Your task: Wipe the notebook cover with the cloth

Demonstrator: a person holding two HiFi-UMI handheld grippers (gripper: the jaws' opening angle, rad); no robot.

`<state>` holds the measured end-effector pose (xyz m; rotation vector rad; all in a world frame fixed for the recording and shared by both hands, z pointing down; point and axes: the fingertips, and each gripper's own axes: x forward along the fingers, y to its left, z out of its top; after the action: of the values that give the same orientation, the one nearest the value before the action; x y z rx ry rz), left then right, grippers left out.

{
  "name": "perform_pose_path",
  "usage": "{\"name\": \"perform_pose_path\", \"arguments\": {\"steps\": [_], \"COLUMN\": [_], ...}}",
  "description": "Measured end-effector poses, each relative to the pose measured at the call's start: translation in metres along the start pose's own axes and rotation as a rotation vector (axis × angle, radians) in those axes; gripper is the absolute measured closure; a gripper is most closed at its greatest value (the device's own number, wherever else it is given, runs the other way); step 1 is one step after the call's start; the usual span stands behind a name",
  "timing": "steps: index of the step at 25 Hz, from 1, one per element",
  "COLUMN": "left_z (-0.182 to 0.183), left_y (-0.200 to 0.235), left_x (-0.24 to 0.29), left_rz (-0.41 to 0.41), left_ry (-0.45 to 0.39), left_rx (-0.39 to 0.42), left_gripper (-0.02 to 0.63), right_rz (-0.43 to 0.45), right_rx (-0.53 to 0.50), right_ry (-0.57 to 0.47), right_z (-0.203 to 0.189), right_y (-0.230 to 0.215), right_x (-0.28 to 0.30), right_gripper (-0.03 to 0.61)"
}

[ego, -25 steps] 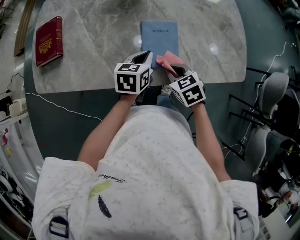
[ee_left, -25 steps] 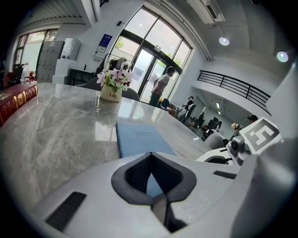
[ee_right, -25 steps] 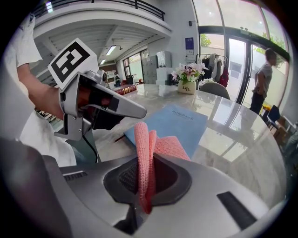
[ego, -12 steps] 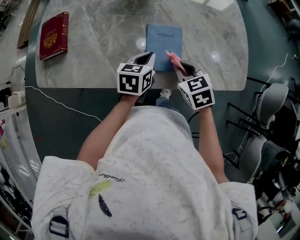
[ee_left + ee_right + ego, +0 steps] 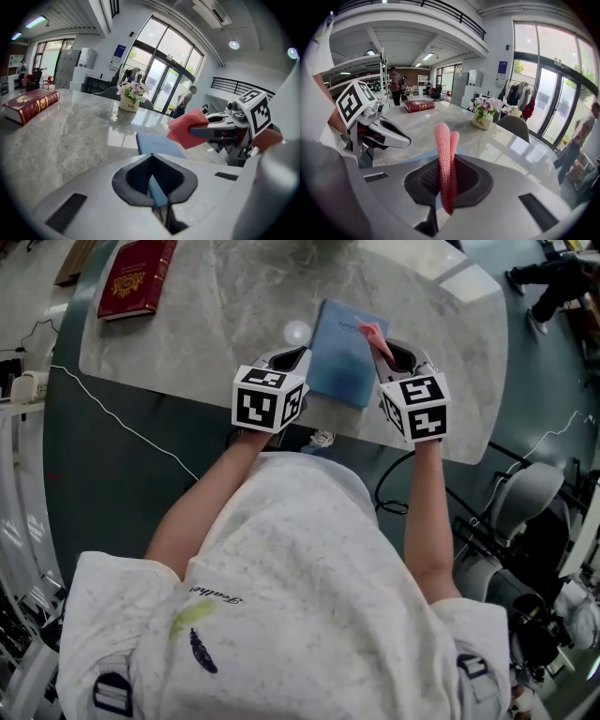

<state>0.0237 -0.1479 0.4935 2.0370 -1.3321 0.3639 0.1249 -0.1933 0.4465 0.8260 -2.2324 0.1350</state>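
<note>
The blue notebook [image 5: 343, 351] is tilted, its near end raised over the marble table's front edge [image 5: 187, 395]. My left gripper [image 5: 298, 356] is shut on the notebook's left edge; in the left gripper view a thin blue strip of the notebook [image 5: 158, 194] sits between the closed jaws, and the cover [image 5: 159, 144] stretches ahead. My right gripper [image 5: 382, 345] is shut on a folded pink cloth [image 5: 372, 332] at the notebook's upper right edge. The cloth [image 5: 445, 159] stands upright between the right jaws. The cloth [image 5: 187, 127] hovers just above the cover.
A red book [image 5: 136, 277] lies at the table's far left. A flower pot [image 5: 129, 98] stands further back on the table. A white cable [image 5: 122, 423] runs across the floor on the left, and chairs [image 5: 525, 502] stand at the right.
The notebook's near end has risen off the table in the left gripper's hold. The right gripper has carried the cloth forward to the notebook's upper right edge.
</note>
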Motion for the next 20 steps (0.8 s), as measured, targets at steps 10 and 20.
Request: {"name": "perform_pose_path", "arguments": {"steps": [10,20], "left_z": [-0.002,-0.004], "left_y": [0.035,0.051], "left_x": [-0.02,-0.033], "left_rz": [0.125,0.167], "left_ry": [-0.038,-0.05], "left_rx": [-0.072,-0.099], "left_gripper": [0.607,0.607], "right_rz": [0.038,0.064], "right_rx": [-0.125,-0.18], "right_ry": [-0.005,0.118], "right_z": [0.03,0.01], "right_y": [-0.019,0.0], "right_x": [0.055,0.119], "right_gripper": [0.563,0.563]}}
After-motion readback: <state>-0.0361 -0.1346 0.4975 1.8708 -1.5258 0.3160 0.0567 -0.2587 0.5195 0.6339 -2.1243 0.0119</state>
